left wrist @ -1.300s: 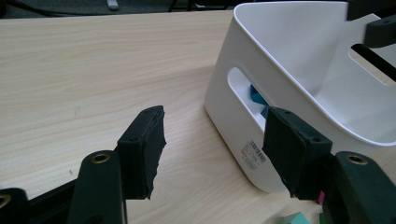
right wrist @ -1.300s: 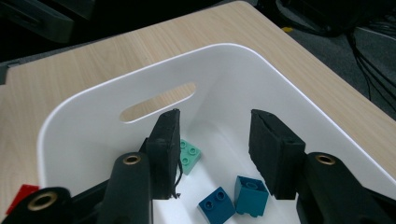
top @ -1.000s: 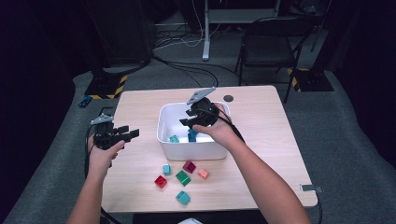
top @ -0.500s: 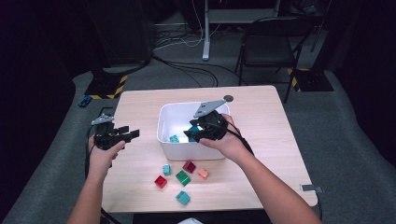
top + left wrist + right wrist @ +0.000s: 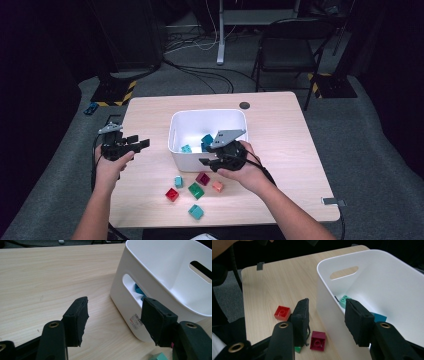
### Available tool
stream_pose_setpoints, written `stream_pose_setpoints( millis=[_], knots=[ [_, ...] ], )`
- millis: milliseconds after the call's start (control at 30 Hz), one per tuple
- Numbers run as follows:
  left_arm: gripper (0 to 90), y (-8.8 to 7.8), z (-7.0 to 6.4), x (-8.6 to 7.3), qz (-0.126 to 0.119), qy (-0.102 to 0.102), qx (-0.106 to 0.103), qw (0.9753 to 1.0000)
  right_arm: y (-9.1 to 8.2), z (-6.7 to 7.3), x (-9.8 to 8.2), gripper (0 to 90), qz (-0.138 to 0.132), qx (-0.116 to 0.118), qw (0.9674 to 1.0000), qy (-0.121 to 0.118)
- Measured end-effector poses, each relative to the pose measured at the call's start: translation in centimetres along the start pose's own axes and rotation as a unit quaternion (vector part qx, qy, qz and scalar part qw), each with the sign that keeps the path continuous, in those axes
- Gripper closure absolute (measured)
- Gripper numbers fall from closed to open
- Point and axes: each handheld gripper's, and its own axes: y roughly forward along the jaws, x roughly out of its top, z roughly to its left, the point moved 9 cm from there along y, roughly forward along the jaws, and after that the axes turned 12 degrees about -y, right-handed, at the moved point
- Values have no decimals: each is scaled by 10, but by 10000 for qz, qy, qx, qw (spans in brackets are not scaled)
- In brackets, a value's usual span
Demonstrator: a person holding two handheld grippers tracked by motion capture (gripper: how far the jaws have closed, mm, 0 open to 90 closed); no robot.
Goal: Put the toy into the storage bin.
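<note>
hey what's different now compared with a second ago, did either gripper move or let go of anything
The right gripper has pulled back from over the white bin toward the loose blocks, its jaws empty and just closing a little. The left gripper, the bin, and the blocks on the table, such as the red block, stayed put.

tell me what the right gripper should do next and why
Probably lower the right gripper toward the dark red plastic brick just below it in the high view and close on it. Its jaws stand open with nothing between them, over the near wall of the white plastic bin. Teal and blue bricks already lie inside, and five bricks are on the wooden table.
</note>
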Motion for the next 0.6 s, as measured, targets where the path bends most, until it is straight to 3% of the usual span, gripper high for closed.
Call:
stream_pose_setpoints(
  millis=[233,600],
  knots=[
    [385,0,1,0,-22,0,-1,10000,13,13,-17,546,70,63,9999,-40],
    [385,-1,1,0,3,-6,-3,10000,30,33,-54,561,235,174,9994,195]
  ],
)
